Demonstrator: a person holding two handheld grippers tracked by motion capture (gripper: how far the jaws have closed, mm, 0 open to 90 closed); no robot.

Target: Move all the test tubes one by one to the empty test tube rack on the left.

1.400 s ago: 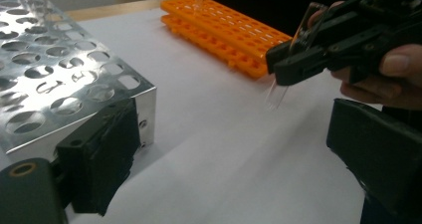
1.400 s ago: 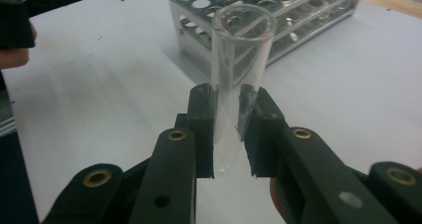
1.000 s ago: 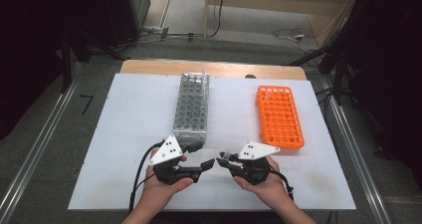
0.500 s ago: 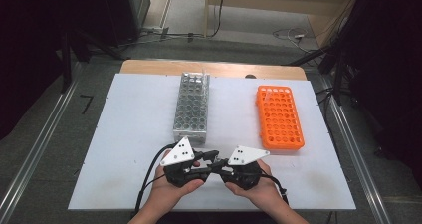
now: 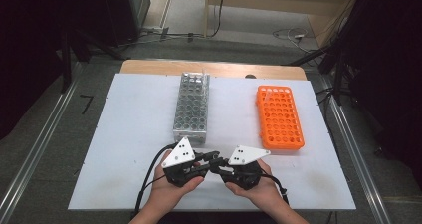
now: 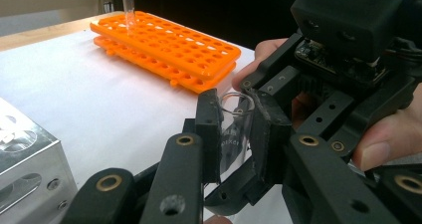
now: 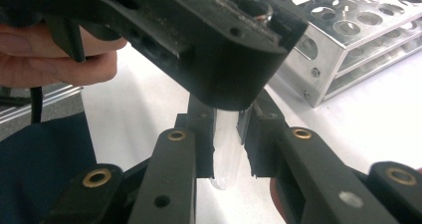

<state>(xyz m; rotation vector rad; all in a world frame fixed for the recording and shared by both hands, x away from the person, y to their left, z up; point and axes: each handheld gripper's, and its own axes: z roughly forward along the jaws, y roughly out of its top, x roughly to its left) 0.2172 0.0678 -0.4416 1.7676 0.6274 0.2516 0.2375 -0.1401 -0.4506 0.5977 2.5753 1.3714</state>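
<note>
A clear test tube (image 6: 235,129) stands upright between both grippers at the table's front middle. My left gripper (image 6: 236,117) has its pads closed on the tube just below its open rim. In the right gripper view the tube's rounded lower end (image 7: 226,154) sits pinched between the pads of my right gripper (image 7: 226,134), under the left gripper's black jaws. From above, the left gripper (image 5: 209,160) and right gripper (image 5: 219,165) meet tip to tip, each held in a hand.
A metal tube rack (image 5: 191,109) stands just beyond the grippers, with some tubes at its far end. An orange rack (image 5: 279,117) lies to the right, with one tube (image 6: 128,5) in its far corner. White table surface (image 5: 129,134) spreads to the left.
The two grippers were apart a second ago. They have come together at the front middle, and both now close on the tube.
</note>
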